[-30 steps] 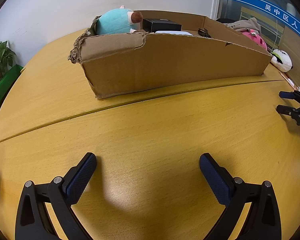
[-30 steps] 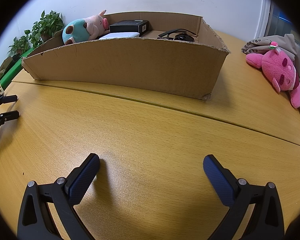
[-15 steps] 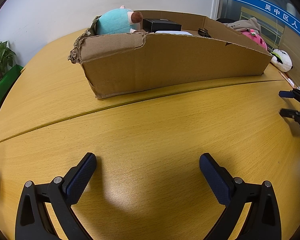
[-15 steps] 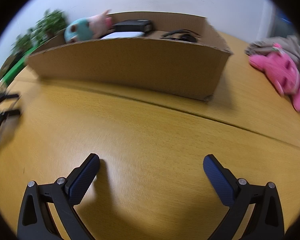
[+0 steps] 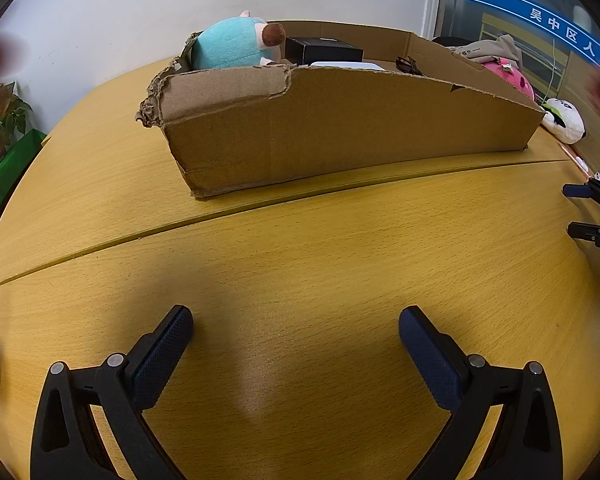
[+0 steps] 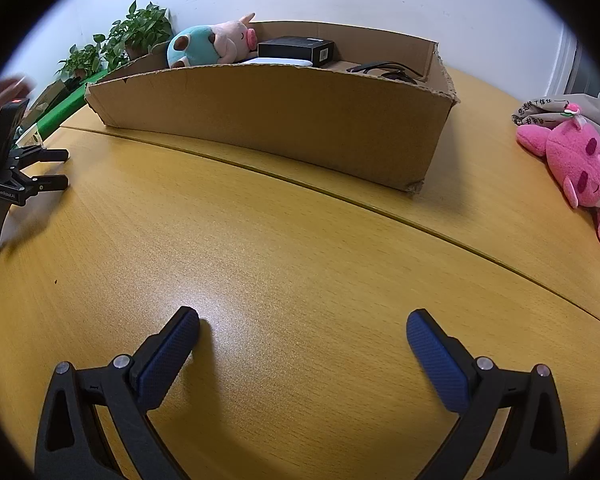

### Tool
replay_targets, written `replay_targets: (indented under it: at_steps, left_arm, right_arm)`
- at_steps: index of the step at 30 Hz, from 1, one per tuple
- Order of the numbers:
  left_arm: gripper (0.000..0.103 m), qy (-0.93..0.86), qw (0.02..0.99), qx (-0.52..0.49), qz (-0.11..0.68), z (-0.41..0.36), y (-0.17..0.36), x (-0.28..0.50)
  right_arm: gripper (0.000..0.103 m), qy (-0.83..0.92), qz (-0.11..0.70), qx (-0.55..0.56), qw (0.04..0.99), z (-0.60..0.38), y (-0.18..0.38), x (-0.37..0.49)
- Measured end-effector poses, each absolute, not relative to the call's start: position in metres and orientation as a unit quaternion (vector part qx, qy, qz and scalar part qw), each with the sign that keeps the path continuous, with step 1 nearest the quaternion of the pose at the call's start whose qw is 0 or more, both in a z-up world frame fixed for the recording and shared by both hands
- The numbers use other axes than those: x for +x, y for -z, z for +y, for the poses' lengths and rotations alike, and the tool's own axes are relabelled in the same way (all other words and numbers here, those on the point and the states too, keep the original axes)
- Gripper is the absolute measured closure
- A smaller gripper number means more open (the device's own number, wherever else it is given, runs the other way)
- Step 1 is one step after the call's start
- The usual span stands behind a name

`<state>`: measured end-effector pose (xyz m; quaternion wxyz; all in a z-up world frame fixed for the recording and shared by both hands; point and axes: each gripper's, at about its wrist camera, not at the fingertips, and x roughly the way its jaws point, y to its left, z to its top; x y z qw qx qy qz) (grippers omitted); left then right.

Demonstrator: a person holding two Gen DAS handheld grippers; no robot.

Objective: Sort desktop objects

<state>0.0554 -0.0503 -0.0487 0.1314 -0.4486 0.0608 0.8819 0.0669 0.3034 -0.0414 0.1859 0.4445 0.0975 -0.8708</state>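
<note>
You are holding both grippers, left (image 5: 294, 332) and right (image 6: 302, 334), with jaws spread and empty over the surface (image 6: 300, 248); a blurred hand (image 6: 8, 88), perhaps, is showing at left.

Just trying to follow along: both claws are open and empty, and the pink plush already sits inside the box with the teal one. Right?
Not quite. The pink plush lies on the table, outside the box, as the right wrist view shows. Both claws are open and empty, and the teal plush is in the box.

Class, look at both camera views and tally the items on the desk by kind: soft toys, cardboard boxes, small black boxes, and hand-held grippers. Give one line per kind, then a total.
Soft toys: 3 (teal, pink, white)
Cardboard box: 1
Small black box: 1
Hand-held grippers: 2 (left, right)
Total: 7
</note>
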Motion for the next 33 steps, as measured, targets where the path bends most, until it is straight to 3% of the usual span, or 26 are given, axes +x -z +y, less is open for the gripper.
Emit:
replay_targets:
  at_steps: [33]
  left_arm:
    - [0.000, -0.882, 0.133, -0.448, 0.063, -0.0510, 0.0494, 0.0565]
  right_arm:
    - [0.000, 0.871, 0.099, 0.444, 0.186, 0.2973, 0.0428, 0.0630]
